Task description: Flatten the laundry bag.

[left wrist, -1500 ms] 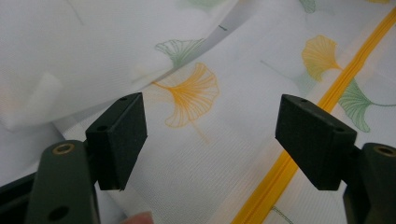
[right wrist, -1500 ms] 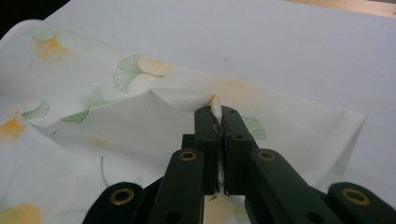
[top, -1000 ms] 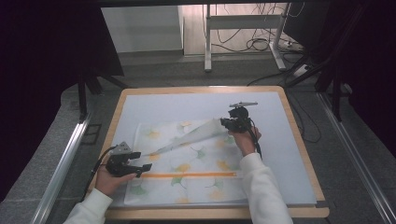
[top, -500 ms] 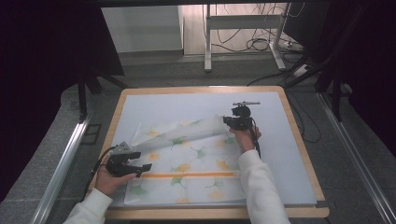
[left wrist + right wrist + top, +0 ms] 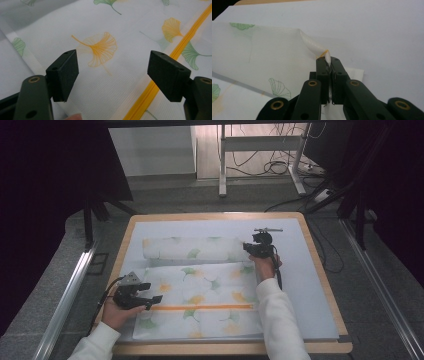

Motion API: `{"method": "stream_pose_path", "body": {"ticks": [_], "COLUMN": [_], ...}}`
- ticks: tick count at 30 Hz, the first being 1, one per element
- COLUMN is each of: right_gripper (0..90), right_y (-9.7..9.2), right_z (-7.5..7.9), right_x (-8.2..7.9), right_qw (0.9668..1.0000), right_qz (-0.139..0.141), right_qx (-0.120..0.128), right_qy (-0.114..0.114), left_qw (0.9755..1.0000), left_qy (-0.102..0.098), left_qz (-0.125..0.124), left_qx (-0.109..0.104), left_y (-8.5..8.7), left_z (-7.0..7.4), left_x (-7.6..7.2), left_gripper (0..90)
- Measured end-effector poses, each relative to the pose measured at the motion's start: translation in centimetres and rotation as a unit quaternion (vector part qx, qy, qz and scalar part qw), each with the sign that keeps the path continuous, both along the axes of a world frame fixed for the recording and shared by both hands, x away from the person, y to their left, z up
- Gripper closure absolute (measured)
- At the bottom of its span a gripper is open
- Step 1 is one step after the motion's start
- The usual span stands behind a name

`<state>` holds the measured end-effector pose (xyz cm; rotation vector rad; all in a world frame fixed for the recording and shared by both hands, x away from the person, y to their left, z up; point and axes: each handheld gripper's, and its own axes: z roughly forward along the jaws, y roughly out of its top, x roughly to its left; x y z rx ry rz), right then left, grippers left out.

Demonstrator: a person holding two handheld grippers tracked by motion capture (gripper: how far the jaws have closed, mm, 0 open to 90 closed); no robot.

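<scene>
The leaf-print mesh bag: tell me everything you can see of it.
The leaf-print mesh bag is thin, white, fine-woven netting printed with green and orange fan-shaped leaves, with an orange zip running across it. It lies flat on the pale mat, its far part folded over into a soft roll. The right gripper is shut on a corner of that fold, lifting it slightly. The left gripper hovers open above the near left part, jaws spread either side of an orange leaf.

cloth bag: thin, semi-sheer woven mesh, matt, leaf print
zipper: orange, ribbed
tabletop: pale wood rim, smooth matt white sheet
right tongs: matt black plastic, brass-coloured rivets
</scene>
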<state>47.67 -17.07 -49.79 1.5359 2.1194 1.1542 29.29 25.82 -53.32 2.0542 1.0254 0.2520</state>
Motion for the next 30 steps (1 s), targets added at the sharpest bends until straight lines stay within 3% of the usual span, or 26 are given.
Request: {"method": "stream_pose_path", "body": {"ticks": [9, 15, 16, 17, 19, 22, 25, 26, 28, 29, 30], "right_gripper": [86.3, 84.0, 68.2, 68.2, 53.2, 45.4, 47.6, 55.9, 59.6, 70.4, 70.4], "right_y": [-0.5, -0.9, -0.9, -0.9, -0.8, -1.2, -1.5, -1.5, -1.4, -0.8, -0.8], "right_z": [1.2, 1.0, 1.0, 1.0, 1.0, 1.2, 1.7, 2.2, 2.4, 2.7, 2.7], "right_x": [1.4, 2.6, 3.0, 3.0, 3.0, 2.7, 2.0, 1.1, 0.8, -0.2, -0.2], "right_qw": [0.9998, 0.9995, 0.9991, 0.9991, 0.9970, 0.9948, 0.9946, 0.9969, 0.9974, 0.9982, 0.9982], "right_qz": [-0.017, -0.024, -0.028, -0.028, -0.051, -0.074, -0.077, -0.052, -0.039, 0.003, 0.003], "right_qx": [-0.007, -0.011, -0.022, -0.022, -0.044, -0.054, -0.046, -0.022, -0.017, -0.017, -0.017], "right_qy": [-0.010, -0.014, -0.024, -0.024, -0.039, -0.046, -0.051, -0.054, -0.058, -0.057, -0.057], "left_qw": [1.0000, 1.0000, 1.0000, 1.0000, 1.0000, 1.0000, 1.0000, 1.0000, 1.0000, 1.0000, 1.0000], "left_qy": [0.000, 0.000, 0.000, -0.001, 0.000, 0.001, 0.000, 0.000, 0.000, -0.001, 0.000], "left_qz": [0.000, 0.002, 0.002, 0.002, 0.002, 0.000, -0.001, -0.001, -0.001, -0.001, -0.001], "left_qx": [0.000, -0.001, -0.001, -0.001, -0.001, 0.000, 0.001, 0.000, 0.000, 0.001, 0.001], "left_y": [0.0, 0.0, 0.0, 0.0, 0.0, 0.0, -0.1, -0.1, -0.1, -0.2, -0.2], "left_z": [0.0, 0.0, 0.0, 0.0, 0.0, 0.0, 0.0, 0.1, 0.1, 0.0, 0.0], "left_x": [0.0, 0.0, 0.0, 0.0, 0.0, 0.1, 0.0, 0.0, 0.0, 0.0, 0.0], "left_gripper": [24.7, 24.7, 24.7, 24.7, 24.7, 24.7, 24.7, 24.7, 24.7, 24.7, 24.7]}}
